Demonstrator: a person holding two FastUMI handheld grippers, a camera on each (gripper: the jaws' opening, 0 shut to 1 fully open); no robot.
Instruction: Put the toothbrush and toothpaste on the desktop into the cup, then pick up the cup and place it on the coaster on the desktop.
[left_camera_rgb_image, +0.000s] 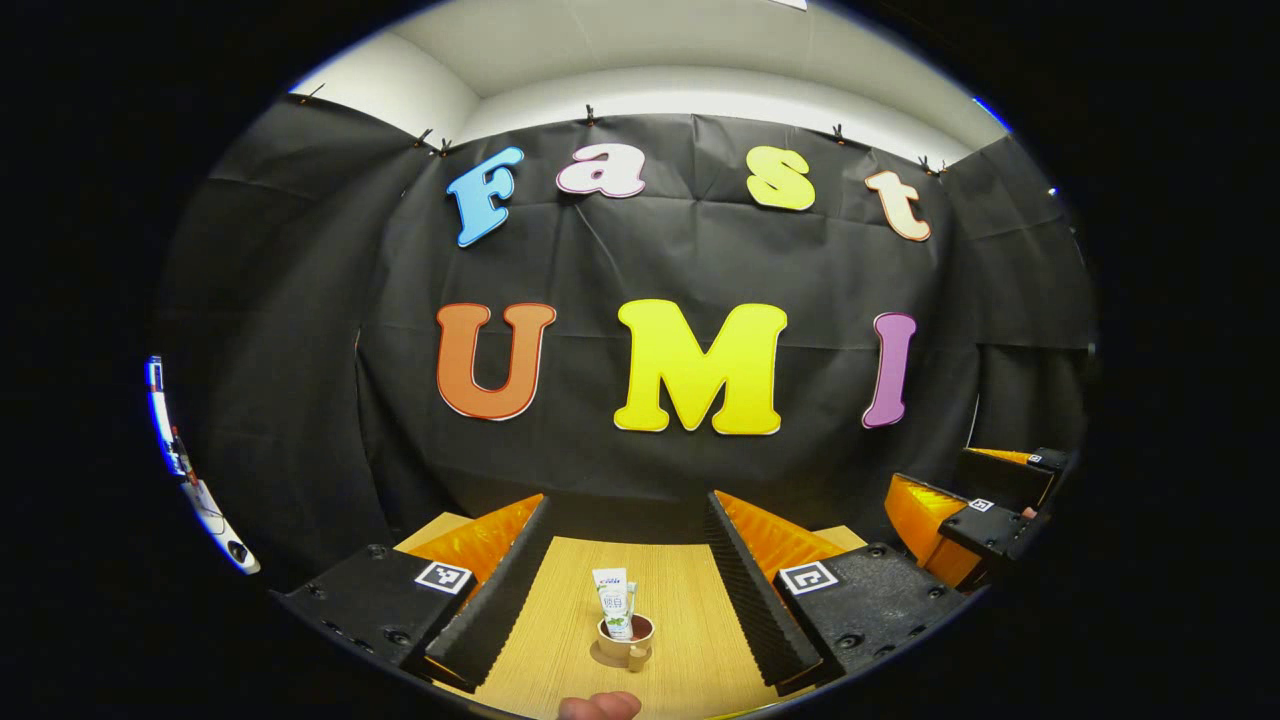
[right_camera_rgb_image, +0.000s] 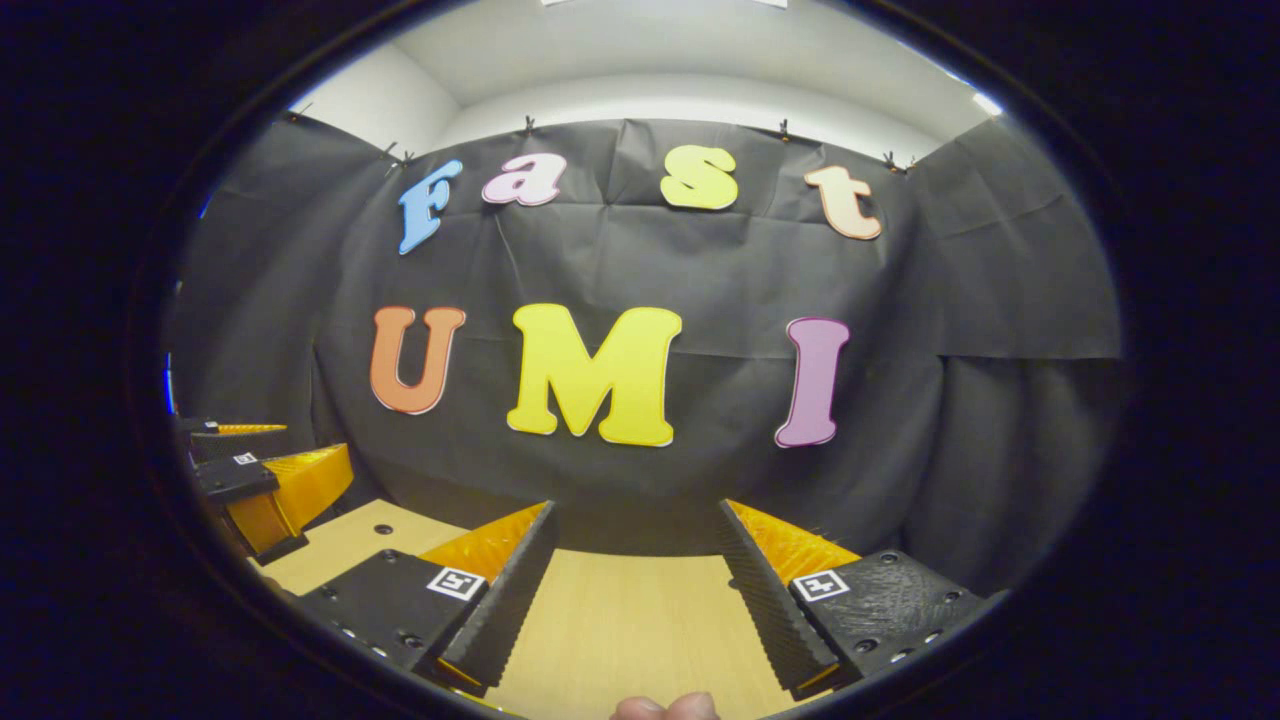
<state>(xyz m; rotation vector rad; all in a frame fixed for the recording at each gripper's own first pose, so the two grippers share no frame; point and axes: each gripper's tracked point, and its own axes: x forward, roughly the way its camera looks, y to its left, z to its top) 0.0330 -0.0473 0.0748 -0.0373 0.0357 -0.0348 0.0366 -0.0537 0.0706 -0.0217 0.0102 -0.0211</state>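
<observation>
The cup sits on the counter with the toothpaste standing inside it. The left tongs are wide apart around the cup, not touching. The right tongs are apart too.

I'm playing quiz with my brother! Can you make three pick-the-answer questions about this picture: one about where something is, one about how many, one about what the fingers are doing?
1. Where is the white toothpaste tube?
A. Flat on the table
B. Standing in the small brown cup
C. Held by a gripper

2. How many cups stand on the light wooden table?
A. One
B. Two
C. Three

3. How are the left gripper's fingers?
A. Shut on the cup
B. Shut on the tube
C. Spread open, holding nothing

Answers: 1 B, the tube stands up out of the cup. 2 A, just one cup is visible. 3 C, the cup sits apart in the gap between the fingers.
</observation>
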